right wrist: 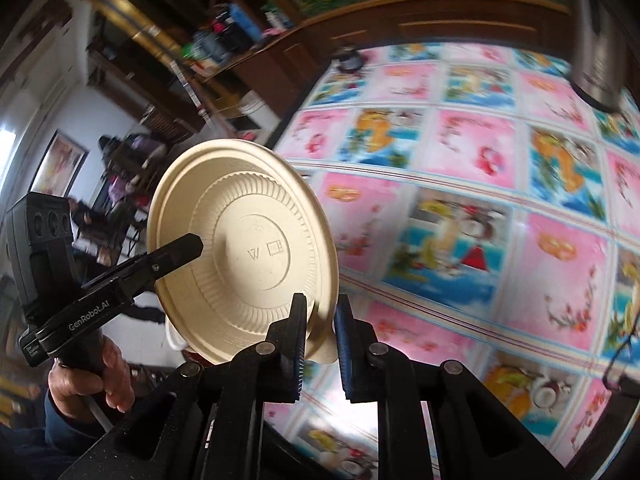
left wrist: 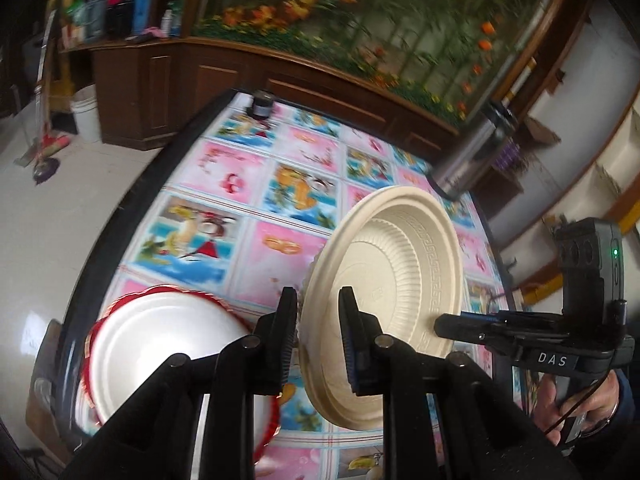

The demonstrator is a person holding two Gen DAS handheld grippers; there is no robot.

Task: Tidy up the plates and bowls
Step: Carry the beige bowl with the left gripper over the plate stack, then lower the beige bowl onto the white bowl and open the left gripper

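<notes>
A cream ribbed bowl [left wrist: 396,264] hangs on edge above the table, held from two sides. My left gripper [left wrist: 318,300] is shut on its near rim. My right gripper [left wrist: 440,324] comes in from the right and grips the opposite rim. The right wrist view shows the bowl's underside [right wrist: 256,256], with my right gripper [right wrist: 322,304] shut on the lower rim and the left gripper [right wrist: 196,244] clamped on the far side. A paler second rim [right wrist: 176,340] peeks out behind the bowl. On the table at lower left a white bowl [left wrist: 168,344] sits in a red-edged plate [left wrist: 90,384].
The table [left wrist: 240,184] has a bright pink and blue patterned cloth and a dark edge. A steel flask [left wrist: 468,160] stands at its far right and a small dark jar [left wrist: 262,106] at the far corner. Beyond are a wooden cabinet [left wrist: 160,92] and a white bucket [left wrist: 86,112].
</notes>
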